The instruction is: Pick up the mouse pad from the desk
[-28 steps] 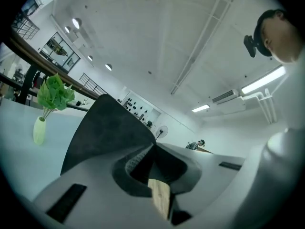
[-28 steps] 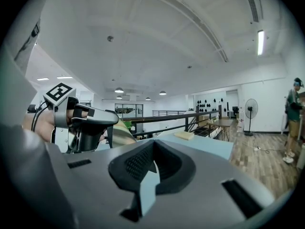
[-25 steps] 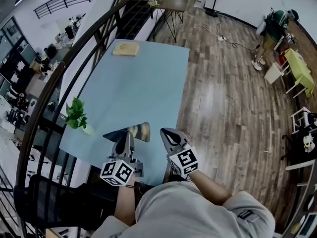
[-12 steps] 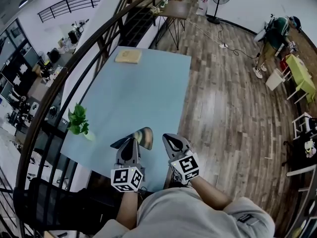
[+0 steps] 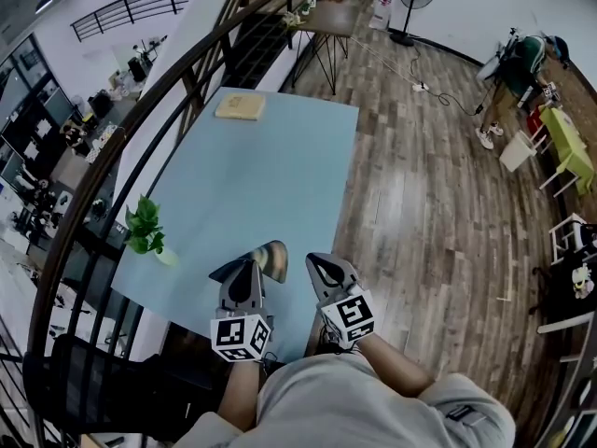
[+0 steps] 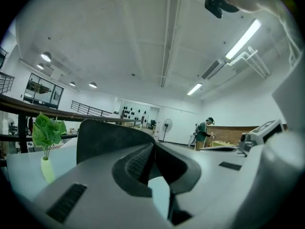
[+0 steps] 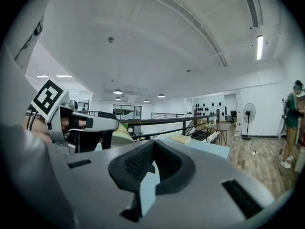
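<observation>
Mouse pad [image 5: 257, 259] sits at the lower middle of the head view, over the near end of the pale blue bench [image 5: 270, 175], curled so that both a dark face and a yellowish printed face show. At the bench's left edge, to the left of the pad, a small green plant [image 5: 142, 227] stands. The left gripper [image 5: 245, 271] has its jaws pressed together on the pad's near edge. The left gripper view makes this plain: the dark sheet [image 6: 107, 140] rises upright on the left of the jaws' meeting line [image 6: 152, 147], with the plant [image 6: 46, 137] in a pale vase at that frame's left. Only the right gripper view shows the pad [image 7: 120, 133] from the side, its yellowish face bending away from the left gripper [image 7: 116, 124].

Just to the right, the right gripper [image 5: 320, 267] hangs beside the left one, apart from the pad; its own view shows the jaws [image 7: 153, 149] closed with nothing between them. A flat tan object [image 5: 241, 106] lies at the bench's far end. A person [image 5: 513, 63] stands at the upper right.
</observation>
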`<state>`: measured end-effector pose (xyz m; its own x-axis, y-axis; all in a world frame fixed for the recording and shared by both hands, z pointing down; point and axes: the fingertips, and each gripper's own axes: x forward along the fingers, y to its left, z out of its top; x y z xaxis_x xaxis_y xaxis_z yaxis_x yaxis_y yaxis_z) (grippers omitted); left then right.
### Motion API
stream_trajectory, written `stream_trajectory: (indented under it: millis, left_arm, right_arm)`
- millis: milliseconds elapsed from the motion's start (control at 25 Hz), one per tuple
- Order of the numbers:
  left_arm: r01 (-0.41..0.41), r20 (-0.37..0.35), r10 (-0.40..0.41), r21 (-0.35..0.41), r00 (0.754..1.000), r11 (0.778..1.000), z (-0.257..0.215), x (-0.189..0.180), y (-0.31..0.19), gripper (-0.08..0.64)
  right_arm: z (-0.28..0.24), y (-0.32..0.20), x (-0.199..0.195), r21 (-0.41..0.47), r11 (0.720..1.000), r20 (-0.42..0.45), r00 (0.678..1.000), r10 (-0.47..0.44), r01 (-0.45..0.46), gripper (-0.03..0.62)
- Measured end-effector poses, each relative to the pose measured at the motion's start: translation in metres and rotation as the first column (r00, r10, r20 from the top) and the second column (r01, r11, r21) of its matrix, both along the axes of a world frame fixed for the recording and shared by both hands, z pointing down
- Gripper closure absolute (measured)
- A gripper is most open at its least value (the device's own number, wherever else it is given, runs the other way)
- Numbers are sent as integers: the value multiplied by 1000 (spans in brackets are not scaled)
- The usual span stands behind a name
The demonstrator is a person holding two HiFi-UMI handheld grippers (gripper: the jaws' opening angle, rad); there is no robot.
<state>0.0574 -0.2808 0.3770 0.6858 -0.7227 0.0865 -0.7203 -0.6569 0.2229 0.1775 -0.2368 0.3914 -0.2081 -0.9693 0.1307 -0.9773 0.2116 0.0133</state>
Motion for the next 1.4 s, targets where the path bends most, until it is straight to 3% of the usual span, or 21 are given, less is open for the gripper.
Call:
stream_trajectory:
  millis: [1400]
  left_arm:
    - [-46,9,46,3,999,999,2,15,12,535]
  right_arm:
    - [-4,18,15,4,998,-5,998,55,-55,589]
